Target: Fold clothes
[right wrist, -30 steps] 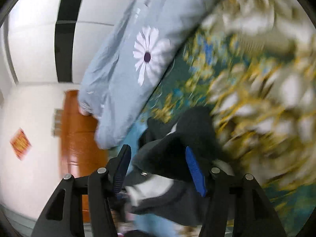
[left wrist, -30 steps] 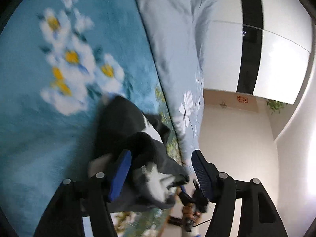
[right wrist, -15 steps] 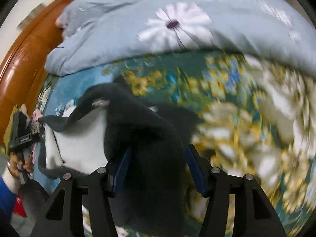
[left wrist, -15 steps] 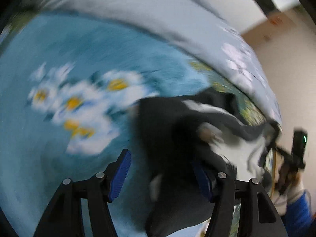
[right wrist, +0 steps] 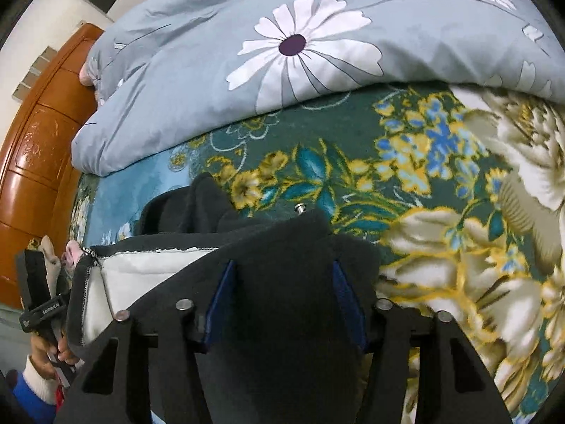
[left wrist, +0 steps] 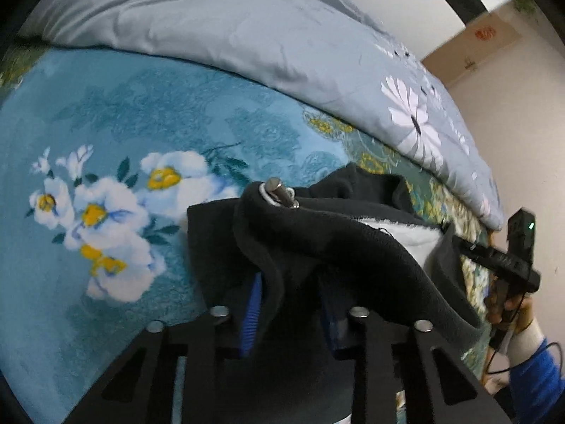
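A black fleece jacket with a white lining point(left wrist: 339, 233) lies bunched on the floral blanket point(left wrist: 88, 113). My left gripper point(left wrist: 293, 304) is shut on a fold of the jacket, which drapes over both blue pads. A metal drawstring tip point(left wrist: 279, 190) sticks up from the fabric. In the right wrist view the same jacket point(right wrist: 279, 247) covers my right gripper point(right wrist: 282, 296), which is shut on its black cloth. The white lining point(right wrist: 141, 275) and zipper show to the left. Both grippers hold the jacket low over the bed.
A pale blue duvet with white daisies point(right wrist: 300, 46) is piled along the far side of the bed. A wooden headboard point(right wrist: 39, 141) stands at the left. The other gripper and hand show at the edges point(left wrist: 512, 268) point(right wrist: 39, 300).
Both grippers have swung from a steep tilt to level and come down toward the bed with the jacket. The jacket now drapes over the fingers of both.
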Available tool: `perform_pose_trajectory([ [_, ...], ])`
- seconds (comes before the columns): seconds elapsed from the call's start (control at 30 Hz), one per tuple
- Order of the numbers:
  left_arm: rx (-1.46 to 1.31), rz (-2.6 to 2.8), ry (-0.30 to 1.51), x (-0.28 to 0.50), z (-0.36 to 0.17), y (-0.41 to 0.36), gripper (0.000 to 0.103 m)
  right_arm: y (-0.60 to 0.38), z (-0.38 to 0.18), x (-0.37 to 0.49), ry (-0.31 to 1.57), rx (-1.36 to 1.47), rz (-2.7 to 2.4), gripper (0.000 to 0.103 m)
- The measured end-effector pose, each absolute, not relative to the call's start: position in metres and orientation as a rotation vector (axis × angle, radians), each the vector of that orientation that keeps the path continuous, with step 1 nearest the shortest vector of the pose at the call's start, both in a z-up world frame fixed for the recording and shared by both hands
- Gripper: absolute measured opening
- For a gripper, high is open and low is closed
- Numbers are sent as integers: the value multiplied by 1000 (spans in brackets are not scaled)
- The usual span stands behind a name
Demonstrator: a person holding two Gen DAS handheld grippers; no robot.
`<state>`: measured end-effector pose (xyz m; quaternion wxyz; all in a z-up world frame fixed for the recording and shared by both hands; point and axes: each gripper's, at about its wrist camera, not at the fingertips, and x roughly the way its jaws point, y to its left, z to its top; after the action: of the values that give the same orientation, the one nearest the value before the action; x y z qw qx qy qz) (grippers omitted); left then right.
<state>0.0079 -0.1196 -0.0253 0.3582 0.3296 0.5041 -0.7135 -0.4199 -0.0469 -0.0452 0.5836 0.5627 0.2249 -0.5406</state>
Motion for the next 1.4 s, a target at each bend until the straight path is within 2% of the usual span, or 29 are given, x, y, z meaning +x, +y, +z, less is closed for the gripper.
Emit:
perform_pose_trajectory([
  [0.03,840,-1846,1293,8,-24,-119,16,-46,-44,-419,531,1318,-1272,20],
  [0.07,828,-1851,1282,9,-22,-117,15,-45,-44,-419,537,1322,-1282,15],
  [0.13,800,-1864,1242,12,-14,-112,12,-40,-34,-419,508,1307,-1294,12],
  [0.3,596,-1879,1206,48,21,-100,11,-21,17,-435,315,1204,-1315,10],
  [0.4,617,-1817,1183,56,21,-111,11,-17,36,-462,206,1181,-1383,10],
  [0.63,706,-1698,1265,46,-17,-125,11,-34,-29,-468,334,1366,-1450,10],
  [0.93,619,-1725,1291,48,3,-133,10,-36,-3,-472,281,1291,-1470,10],
  [1.07,709,-1634,1340,47,-28,-131,11,-39,-32,-467,368,1368,-1483,10],
  [1.17,682,-1616,1386,52,-36,-126,11,-36,-48,-467,357,1421,-1482,10],
  [1.3,647,-1603,1461,60,-29,-129,15,-34,-44,-468,336,1434,-1470,12],
  [1.37,634,-1570,1485,66,-25,-125,30,-33,-36,-467,339,1411,-1453,20],
  [1.4,628,-1545,1495,70,-24,-122,54,-30,-31,-467,338,1397,-1440,26],
])
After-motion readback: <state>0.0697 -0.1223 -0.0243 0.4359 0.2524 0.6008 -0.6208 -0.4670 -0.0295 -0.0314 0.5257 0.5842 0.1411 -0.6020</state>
